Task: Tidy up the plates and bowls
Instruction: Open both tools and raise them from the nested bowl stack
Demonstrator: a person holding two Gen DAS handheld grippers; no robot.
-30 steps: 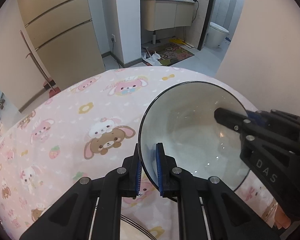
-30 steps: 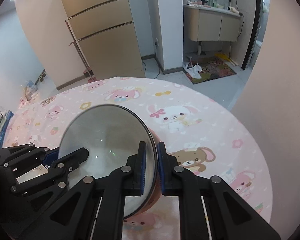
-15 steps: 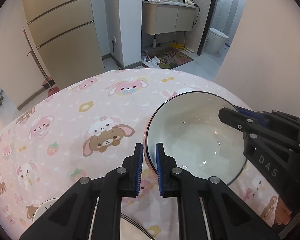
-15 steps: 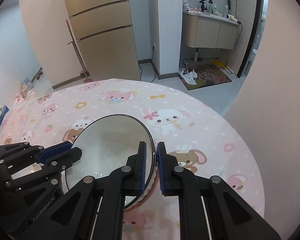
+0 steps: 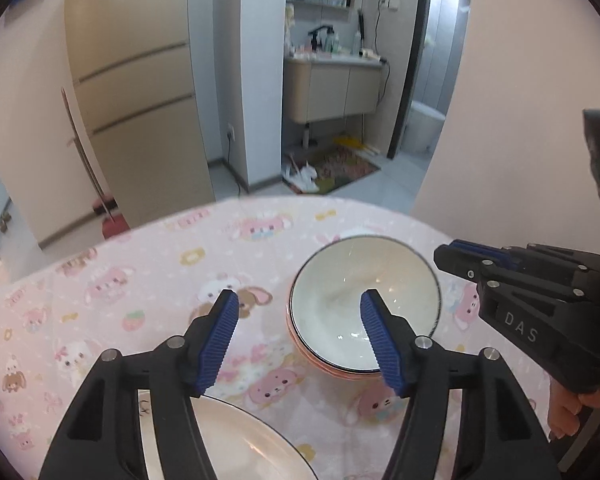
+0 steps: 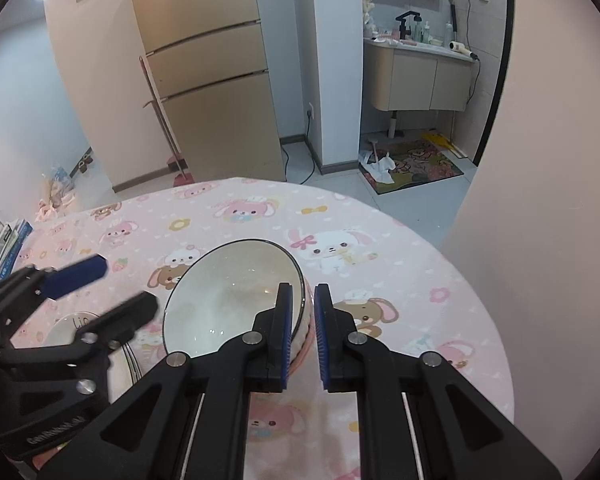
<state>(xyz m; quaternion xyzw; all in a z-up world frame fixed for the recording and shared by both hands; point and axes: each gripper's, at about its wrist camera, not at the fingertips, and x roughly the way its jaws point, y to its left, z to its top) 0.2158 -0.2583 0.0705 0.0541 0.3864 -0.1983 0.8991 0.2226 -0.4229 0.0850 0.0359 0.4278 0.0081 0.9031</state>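
Glossy glazed bowl (image 5: 364, 312), printed tablecloth (image 5: 140, 280)

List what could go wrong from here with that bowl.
1. The left gripper has just been opening its jaws and grips nothing, so only the right gripper pinches the bowl, at one spot on its rim; it may tilt or slip.
2. One of the left fingers sits over the bowl's inside and might catch the rim.
3. The plate lies close by; a slipping bowl might strike it.

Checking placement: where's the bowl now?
The bowl sits on the pink tablecloth, right of centre in the left wrist view, between both tongs, beyond the plate.
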